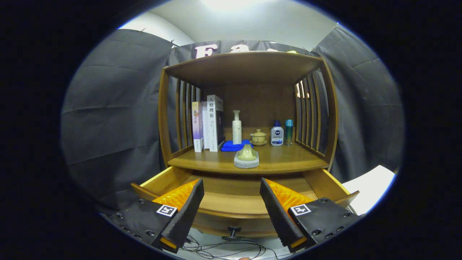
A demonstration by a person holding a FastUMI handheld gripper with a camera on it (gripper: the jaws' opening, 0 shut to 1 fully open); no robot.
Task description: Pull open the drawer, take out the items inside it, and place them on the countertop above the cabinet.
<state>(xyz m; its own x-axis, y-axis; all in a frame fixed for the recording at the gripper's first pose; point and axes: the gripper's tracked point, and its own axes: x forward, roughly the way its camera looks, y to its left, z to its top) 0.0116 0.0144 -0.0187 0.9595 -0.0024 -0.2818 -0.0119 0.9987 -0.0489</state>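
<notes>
Hovering over the pulled-out drawer, the gripper is holding its fingers well apart with nothing between them. In the gripper view the drawer knob is sitting low between the fingertips, and the drawer floor in sight is looking bare. On the countertop just beyond, a pale lidded item is resting near the front edge, ahead of books, bottles and a blue cloth. Judging the removal step under way or near done; next move is calling for a look deeper inside.

Looks forward from the gripper, level, near the open drawer, facing squarely into the cabinet.
</notes>
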